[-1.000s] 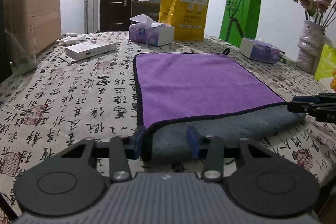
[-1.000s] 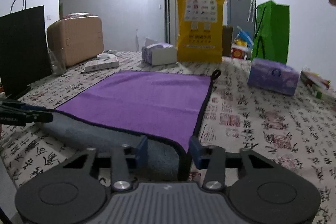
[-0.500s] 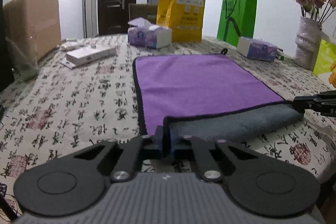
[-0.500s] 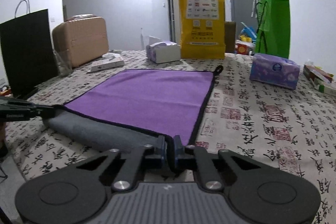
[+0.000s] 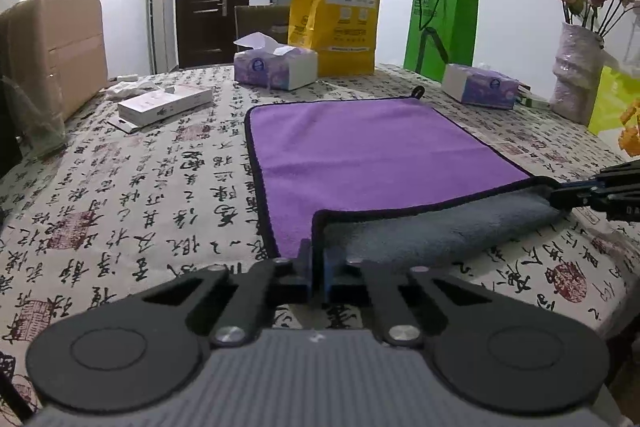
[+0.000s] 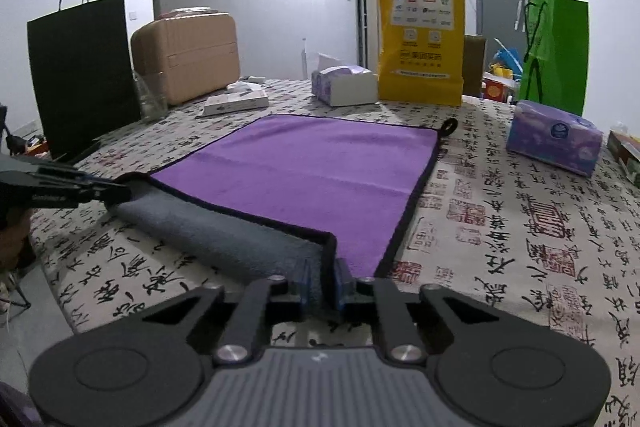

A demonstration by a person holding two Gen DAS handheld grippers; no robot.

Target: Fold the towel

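A purple towel [image 5: 360,147] with a dark hem and grey underside lies flat on the table; it also shows in the right wrist view [image 6: 312,163]. Its near edge is turned up, showing a grey band [image 5: 432,231]. My left gripper [image 5: 318,267] is shut on the towel's near left corner. My right gripper [image 6: 322,283] is shut on the near right corner. Each gripper shows in the other's view: the right gripper [image 5: 592,193] and the left gripper [image 6: 80,187].
The table has a calligraphy-print cloth [image 5: 140,187]. Behind the towel stand two tissue boxes [image 5: 276,67] [image 5: 480,91], a yellow bag [image 5: 336,3], a green bag [image 5: 440,23], a flat white box [image 5: 164,105], a vase of flowers [image 5: 576,75], a tan suitcase [image 6: 188,55] and a black bag [image 6: 84,75].
Both grippers went from open around the towel's near corners to shut on them. They have since lifted the near edge and carried it a little toward the far side.
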